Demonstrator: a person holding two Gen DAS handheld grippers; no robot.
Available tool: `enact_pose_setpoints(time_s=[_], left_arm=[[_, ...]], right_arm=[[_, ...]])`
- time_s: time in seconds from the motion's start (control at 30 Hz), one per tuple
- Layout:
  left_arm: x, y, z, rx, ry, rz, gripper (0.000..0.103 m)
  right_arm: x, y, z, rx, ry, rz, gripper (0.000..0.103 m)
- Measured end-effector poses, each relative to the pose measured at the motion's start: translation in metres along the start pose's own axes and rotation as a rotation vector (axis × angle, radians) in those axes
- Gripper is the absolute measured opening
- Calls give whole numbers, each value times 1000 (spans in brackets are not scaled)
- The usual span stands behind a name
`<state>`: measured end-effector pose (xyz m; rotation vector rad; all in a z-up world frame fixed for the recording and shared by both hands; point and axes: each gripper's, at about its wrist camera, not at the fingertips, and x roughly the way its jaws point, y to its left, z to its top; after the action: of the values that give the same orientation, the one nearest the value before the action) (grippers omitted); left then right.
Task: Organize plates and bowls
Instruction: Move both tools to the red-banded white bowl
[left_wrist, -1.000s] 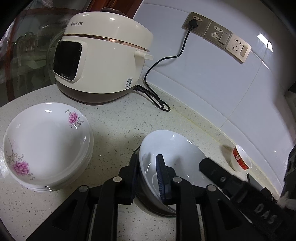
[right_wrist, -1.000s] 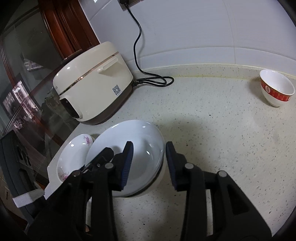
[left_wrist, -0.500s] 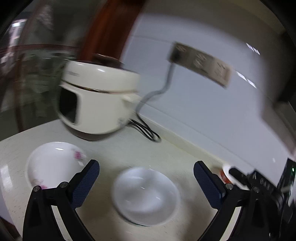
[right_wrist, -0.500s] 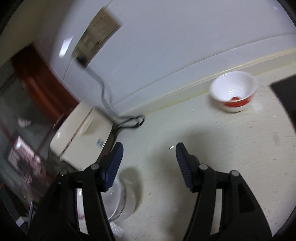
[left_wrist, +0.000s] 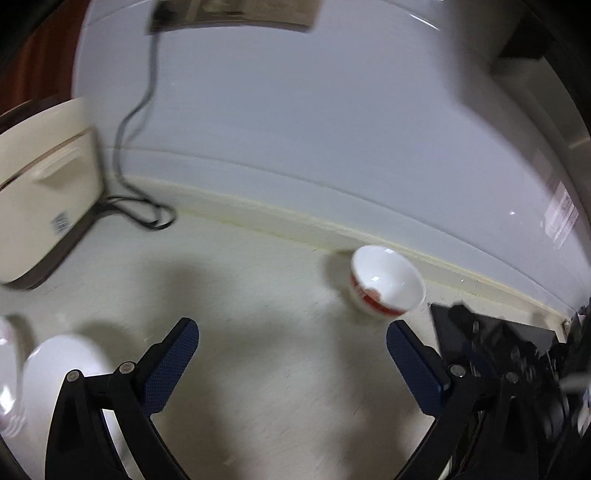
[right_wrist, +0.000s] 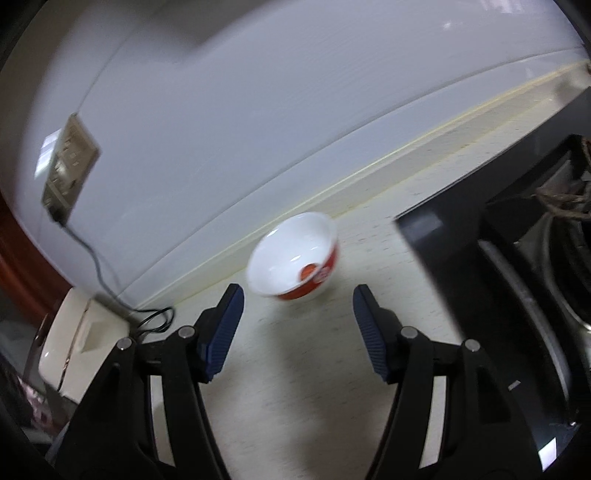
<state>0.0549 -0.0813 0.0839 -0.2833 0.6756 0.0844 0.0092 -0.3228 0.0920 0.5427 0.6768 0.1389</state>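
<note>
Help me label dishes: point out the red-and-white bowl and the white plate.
red-and-white bowl (right_wrist: 295, 254), right wrist view, on its white inside.
white plate (left_wrist: 51, 363), left wrist view, on its bare surface.

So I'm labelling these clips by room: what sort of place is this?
Most likely a home kitchen: a rice cooker plugged in at the tiled wall, a small bowl on the counter, and a stove beside it.
</note>
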Motion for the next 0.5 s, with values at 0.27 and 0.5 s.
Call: enact_pose_setpoints(time_s=[0.27,0.5], left_arm=[[43,-6,2,-5,-103,-122,102],[53,7,-6,88,-13,-63,103]], right_arm=[[16,-13,-6,-7,22,-72,65],[13,-9,-10,-18,-3,-52,65]])
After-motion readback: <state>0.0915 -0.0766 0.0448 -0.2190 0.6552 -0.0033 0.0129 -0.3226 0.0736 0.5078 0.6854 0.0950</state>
